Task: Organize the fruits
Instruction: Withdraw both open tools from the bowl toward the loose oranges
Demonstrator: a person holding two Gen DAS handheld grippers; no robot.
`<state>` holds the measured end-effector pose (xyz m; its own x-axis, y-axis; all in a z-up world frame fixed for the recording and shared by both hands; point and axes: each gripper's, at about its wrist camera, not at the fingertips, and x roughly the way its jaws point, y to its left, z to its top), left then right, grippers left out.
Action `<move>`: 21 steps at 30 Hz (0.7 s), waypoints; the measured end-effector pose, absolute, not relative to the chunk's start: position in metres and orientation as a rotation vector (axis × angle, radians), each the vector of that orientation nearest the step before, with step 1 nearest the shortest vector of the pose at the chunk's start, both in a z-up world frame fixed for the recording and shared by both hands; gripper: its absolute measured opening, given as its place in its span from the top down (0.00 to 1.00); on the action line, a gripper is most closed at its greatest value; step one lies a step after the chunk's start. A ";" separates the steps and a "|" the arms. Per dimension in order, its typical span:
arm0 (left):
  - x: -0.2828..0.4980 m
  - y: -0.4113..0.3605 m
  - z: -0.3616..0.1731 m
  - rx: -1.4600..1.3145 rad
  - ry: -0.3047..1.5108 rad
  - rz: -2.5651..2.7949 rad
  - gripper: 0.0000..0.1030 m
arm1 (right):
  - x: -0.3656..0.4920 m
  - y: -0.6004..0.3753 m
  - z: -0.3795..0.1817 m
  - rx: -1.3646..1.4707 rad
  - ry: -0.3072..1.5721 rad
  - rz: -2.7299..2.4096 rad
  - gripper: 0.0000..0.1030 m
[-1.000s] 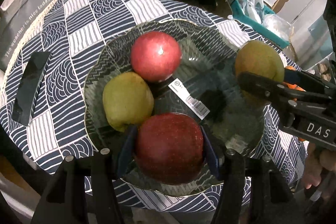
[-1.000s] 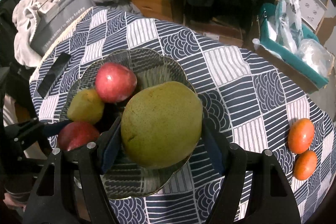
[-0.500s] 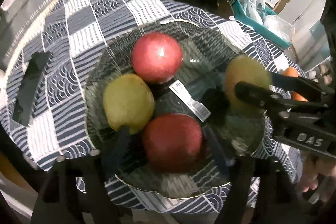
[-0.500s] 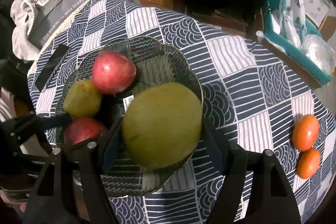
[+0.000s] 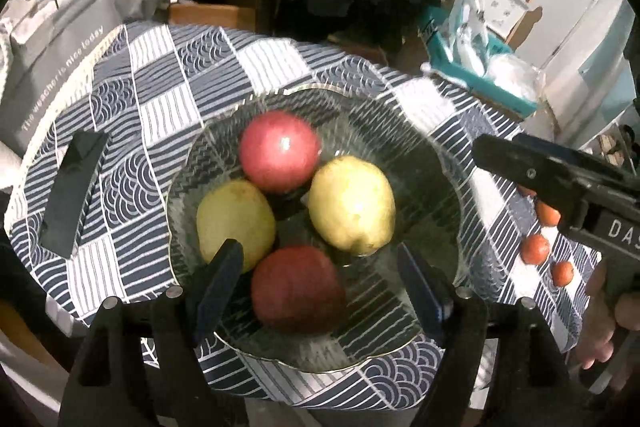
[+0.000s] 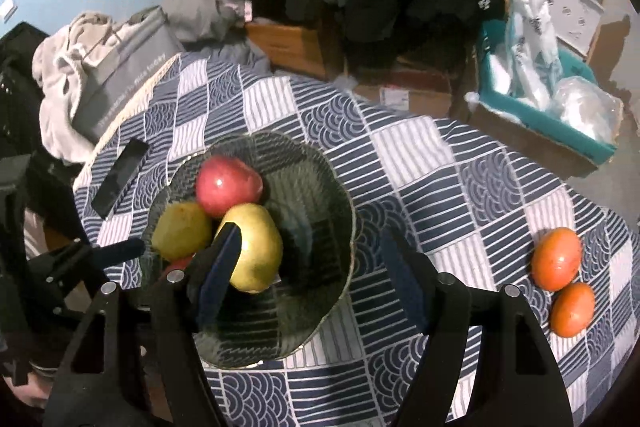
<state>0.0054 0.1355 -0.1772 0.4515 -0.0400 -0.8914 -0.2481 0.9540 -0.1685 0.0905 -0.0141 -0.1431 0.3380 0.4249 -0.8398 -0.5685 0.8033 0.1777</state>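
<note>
- Judged likely: fruit rolling out of the shallow glass bowl [image 5: 432,163] if a retreating finger clipped one, since the four pieces sat crowded and touching.
- Also a risk: dragging the patterned tablecloth [image 6: 460,179] and shifting the bowl, which sat near the table's edge.
- Held in the bowl: a red apple [image 5: 280,151] at the back, a second red apple [image 5: 298,287] at the front, a green pear [image 5: 236,221] on the left, and a yellow pear [image 5: 352,203] on the right.
- Left outside on the cloth, well apart from the bowl: small orange fruits [image 6: 558,259].
- Left gripper [image 5: 320,283] spread wide over the front apple, gripping nothing.
- Right gripper [image 6: 308,275] likewise spread wide and empty, hovering above the bowl's near rim, one pad just beside the yellow pear.
</note>
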 end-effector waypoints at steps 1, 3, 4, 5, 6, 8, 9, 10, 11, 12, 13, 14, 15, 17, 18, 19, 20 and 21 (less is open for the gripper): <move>0.005 0.134 -0.173 -0.289 1.087 0.130 0.22 | 0.090 -0.016 -0.140 -0.155 1.033 0.641 0.29; 0.007 0.131 -0.166 -0.281 1.068 0.128 0.22 | 0.089 -0.022 -0.132 -0.154 1.014 0.622 0.29; 0.007 0.129 -0.163 -0.278 1.058 0.125 0.22 | 0.088 -0.024 -0.128 -0.156 1.003 0.613 0.29; 0.008 0.127 -0.160 -0.278 1.050 0.122 0.22 | 0.087 -0.027 -0.124 -0.157 0.989 0.601 0.28; 0.008 0.126 -0.157 -0.279 1.042 0.118 0.22 | 0.086 -0.030 -0.120 -0.157 0.979 0.591 0.28; 0.008 0.122 -0.153 -0.280 1.031 0.111 0.22 | 0.084 -0.035 -0.113 -0.165 0.957 0.571 0.28; 0.008 0.119 -0.150 -0.278 1.024 0.107 0.22 | 0.083 -0.038 -0.109 -0.170 0.943 0.559 0.28; 0.008 0.118 -0.147 -0.274 1.018 0.105 0.22 | 0.082 -0.041 -0.106 -0.173 0.932 0.552 0.28; 0.008 0.116 -0.145 -0.269 1.011 0.103 0.22 | 0.080 -0.044 -0.102 -0.176 0.921 0.544 0.27; 0.008 0.114 -0.142 -0.264 1.004 0.102 0.22 | 0.078 -0.047 -0.098 -0.178 0.910 0.537 0.26; 0.008 0.112 -0.140 -0.260 0.996 0.100 0.22 | 0.077 -0.050 -0.095 -0.181 0.899 0.529 0.24; 0.008 0.110 -0.138 -0.257 0.991 0.096 0.22 | 0.075 -0.052 -0.092 -0.183 0.886 0.520 0.22; 0.008 0.108 -0.135 -0.255 0.986 0.093 0.22 | 0.073 -0.055 -0.088 -0.186 0.872 0.511 0.21; 0.009 0.104 -0.131 -0.256 0.977 0.085 0.22 | 0.071 -0.062 -0.082 -0.186 0.853 0.499 0.21; 0.008 0.102 -0.129 -0.257 0.972 0.082 0.22 | 0.070 -0.065 -0.078 -0.183 0.846 0.493 0.21; 0.009 0.100 -0.127 -0.256 0.967 0.077 0.22 | 0.068 -0.068 -0.076 -0.180 0.840 0.488 0.21; 0.009 0.098 -0.125 -0.254 0.962 0.074 0.22 | 0.067 -0.072 -0.073 -0.176 0.834 0.484 0.21; 0.009 0.096 -0.122 -0.251 0.956 0.070 0.22 | 0.066 -0.076 -0.069 -0.172 0.827 0.477 0.21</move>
<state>0.0089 0.0962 -0.1223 0.5771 -0.0518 -0.8150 -0.1693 0.9687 -0.1814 0.0660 -0.0757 -0.0694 0.5792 0.3399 -0.7410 -0.4711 0.8814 0.0360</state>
